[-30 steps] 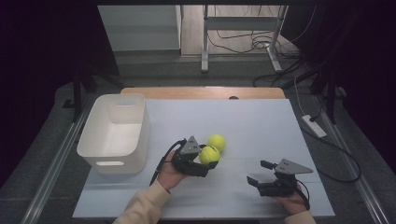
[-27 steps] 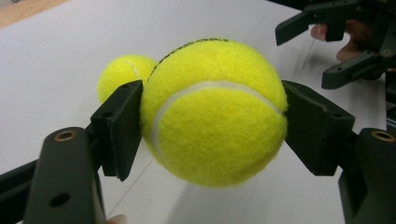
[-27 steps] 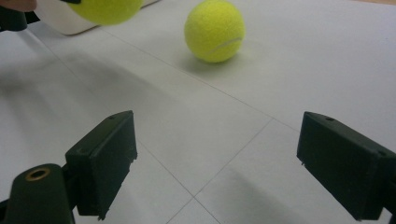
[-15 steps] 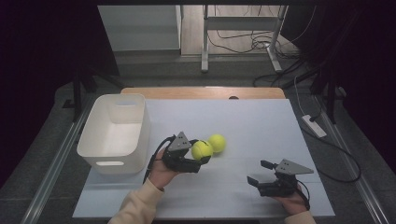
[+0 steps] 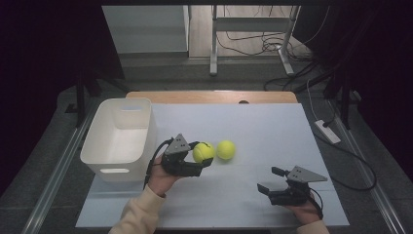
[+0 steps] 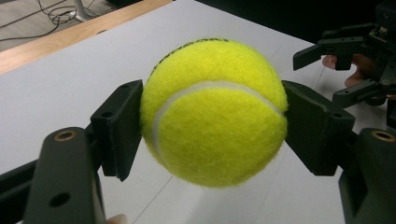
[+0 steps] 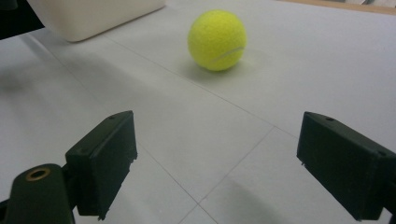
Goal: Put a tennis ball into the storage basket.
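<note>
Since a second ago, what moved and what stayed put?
The left hand-held gripper, shut on a tennis ball, carried it left toward the white bin, away from the second tennis ball. That ball, the bin and the open right hand-held gripper kept their places.

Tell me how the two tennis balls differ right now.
The held ball is clamped in the left gripper, clear of the table; the free ball rests on the table, touching no gripper. The held ball lies nearer the bin. Both are yellow-green and look the same size.
</note>
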A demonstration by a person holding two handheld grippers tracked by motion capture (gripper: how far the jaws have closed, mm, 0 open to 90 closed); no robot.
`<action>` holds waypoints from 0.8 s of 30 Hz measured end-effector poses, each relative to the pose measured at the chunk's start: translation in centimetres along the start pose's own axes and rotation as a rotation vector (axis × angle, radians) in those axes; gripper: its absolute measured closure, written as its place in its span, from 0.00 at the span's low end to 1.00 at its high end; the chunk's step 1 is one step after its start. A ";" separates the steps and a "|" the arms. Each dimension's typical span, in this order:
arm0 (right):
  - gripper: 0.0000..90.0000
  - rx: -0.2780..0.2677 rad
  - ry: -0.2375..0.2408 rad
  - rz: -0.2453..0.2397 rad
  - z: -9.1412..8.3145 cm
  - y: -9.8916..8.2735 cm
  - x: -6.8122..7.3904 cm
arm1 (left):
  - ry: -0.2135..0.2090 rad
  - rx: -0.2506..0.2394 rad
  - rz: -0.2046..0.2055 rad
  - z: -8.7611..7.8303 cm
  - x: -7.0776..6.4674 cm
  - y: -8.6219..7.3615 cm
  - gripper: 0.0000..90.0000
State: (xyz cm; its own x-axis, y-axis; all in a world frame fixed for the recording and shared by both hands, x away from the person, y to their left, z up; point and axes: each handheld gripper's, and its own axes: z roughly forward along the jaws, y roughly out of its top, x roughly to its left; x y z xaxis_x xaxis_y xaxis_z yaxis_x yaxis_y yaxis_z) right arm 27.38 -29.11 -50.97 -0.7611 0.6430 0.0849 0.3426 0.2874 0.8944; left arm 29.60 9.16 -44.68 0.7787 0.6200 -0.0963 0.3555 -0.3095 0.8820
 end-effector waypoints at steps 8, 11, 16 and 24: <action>0.13 -0.003 0.006 0.002 0.0 0.1 0.1 | 0.019 -0.023 -0.010 -0.8 0.5 0.2 0.30; 0.13 -0.003 0.005 0.003 0.0 0.1 0.1 | 0.030 -0.030 -0.010 -1.2 0.6 0.3 0.30; 0.13 0.001 0.001 0.005 0.0 0.1 0.1 | 0.041 -0.040 -0.014 -1.7 0.9 0.4 0.30; 0.13 0.005 -0.008 0.017 0.0 0.0 0.0 | 0.064 -0.064 -0.032 -2.5 1.5 0.6 0.30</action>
State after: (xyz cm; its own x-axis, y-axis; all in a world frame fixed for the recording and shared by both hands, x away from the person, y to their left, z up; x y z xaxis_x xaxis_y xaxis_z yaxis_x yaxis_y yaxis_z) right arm 27.36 -29.09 -50.94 -0.7511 0.6531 0.0966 0.3578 0.2798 0.8909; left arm 29.70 11.72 -43.13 0.7324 0.6740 -0.0968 0.3440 -0.2435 0.9069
